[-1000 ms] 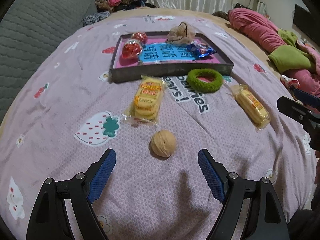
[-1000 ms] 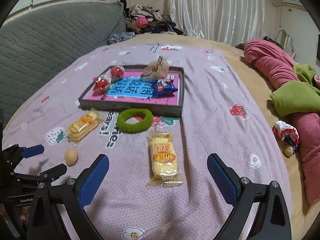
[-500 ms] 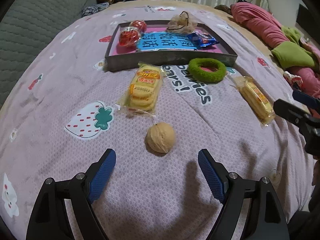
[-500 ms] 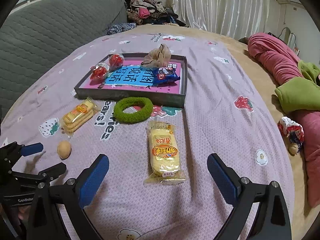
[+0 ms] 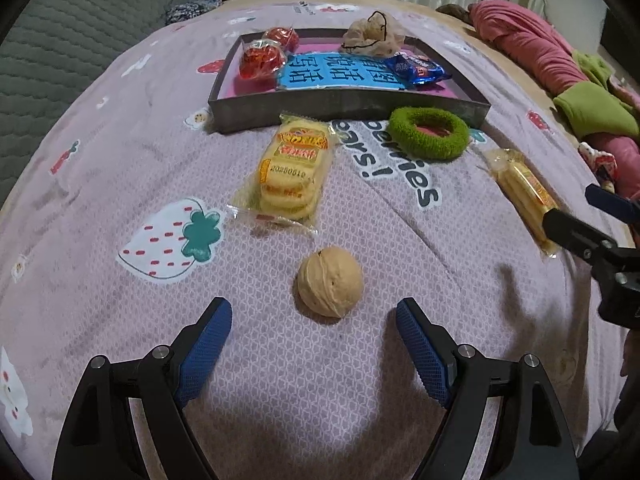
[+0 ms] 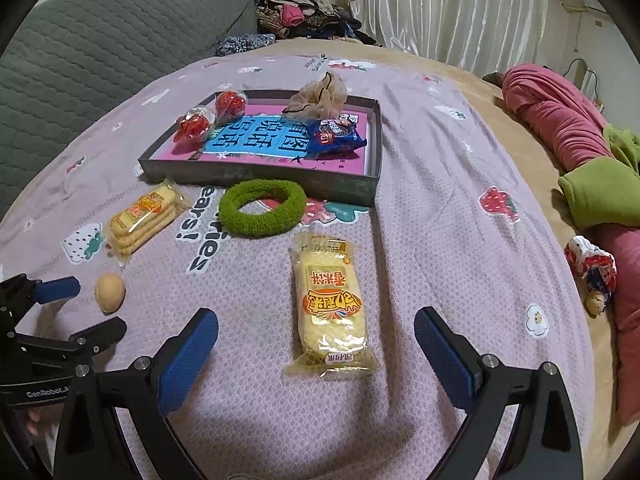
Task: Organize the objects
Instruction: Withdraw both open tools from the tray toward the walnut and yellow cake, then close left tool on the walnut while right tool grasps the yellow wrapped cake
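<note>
A walnut [image 5: 330, 286] lies on the pink bedspread just ahead of my left gripper [image 5: 314, 338], which stands open with nothing between its blue pads. My right gripper [image 6: 316, 346] is open too, hovering over a yellow biscuit pack [image 6: 330, 306] that lies between its fingers without touching them. A second biscuit pack [image 5: 290, 172] lies beyond the walnut, and a green fuzzy ring [image 5: 429, 133] rests next to the grey tray [image 5: 344, 110]. In the tray are two red wrapped sweets [image 5: 262, 56], a beige net pouch [image 5: 374, 38] and a blue snack packet [image 5: 418, 70].
A grey quilted cushion [image 6: 100, 40] lines the left side of the bed. Pink and green blankets [image 6: 580, 148] pile along the right edge, with a small doll [image 6: 592, 276] beside them. Clothes [image 6: 304, 12] are heaped at the far end before white curtains.
Both grippers have come lower and closer to the bedspread; the walnut and the biscuit pack sit larger and nearer the fingertips. Nothing on the bed has moved.
</note>
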Tool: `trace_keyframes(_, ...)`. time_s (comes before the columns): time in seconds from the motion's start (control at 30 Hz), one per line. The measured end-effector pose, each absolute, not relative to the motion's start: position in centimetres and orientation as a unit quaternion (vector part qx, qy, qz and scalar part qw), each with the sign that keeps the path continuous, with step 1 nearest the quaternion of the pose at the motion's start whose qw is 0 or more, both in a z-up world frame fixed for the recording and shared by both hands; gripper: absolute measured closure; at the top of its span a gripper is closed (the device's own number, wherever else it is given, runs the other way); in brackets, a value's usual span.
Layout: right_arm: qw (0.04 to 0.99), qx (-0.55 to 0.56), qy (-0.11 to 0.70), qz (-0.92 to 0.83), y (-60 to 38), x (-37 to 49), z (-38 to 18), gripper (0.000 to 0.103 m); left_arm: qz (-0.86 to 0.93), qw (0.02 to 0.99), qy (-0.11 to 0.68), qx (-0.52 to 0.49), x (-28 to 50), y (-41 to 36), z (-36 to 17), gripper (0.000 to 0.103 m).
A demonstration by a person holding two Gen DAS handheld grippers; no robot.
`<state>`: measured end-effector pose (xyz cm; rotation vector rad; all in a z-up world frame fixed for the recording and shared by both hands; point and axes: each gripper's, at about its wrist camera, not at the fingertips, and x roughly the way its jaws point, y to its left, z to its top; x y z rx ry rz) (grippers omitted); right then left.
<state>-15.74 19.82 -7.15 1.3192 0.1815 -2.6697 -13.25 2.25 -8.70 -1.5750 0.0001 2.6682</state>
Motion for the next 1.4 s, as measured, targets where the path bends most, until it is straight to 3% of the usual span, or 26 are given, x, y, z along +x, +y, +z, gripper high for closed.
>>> trace_keyframes(0.9,0.069,0.459,0.019,-0.885,21.2,-18.6,-9.5,0.004,0.858,0.022,-0.022,-0.512,-14.8,1.3,-9.6,0.018)
trace_keyframes(1.4,0.079,0.468,0.002,-0.880,20.3,-19.5,-10.7,0.031,0.861,0.021,-0.012,-0.509,-15.1,1.5,-9.7,0.018)
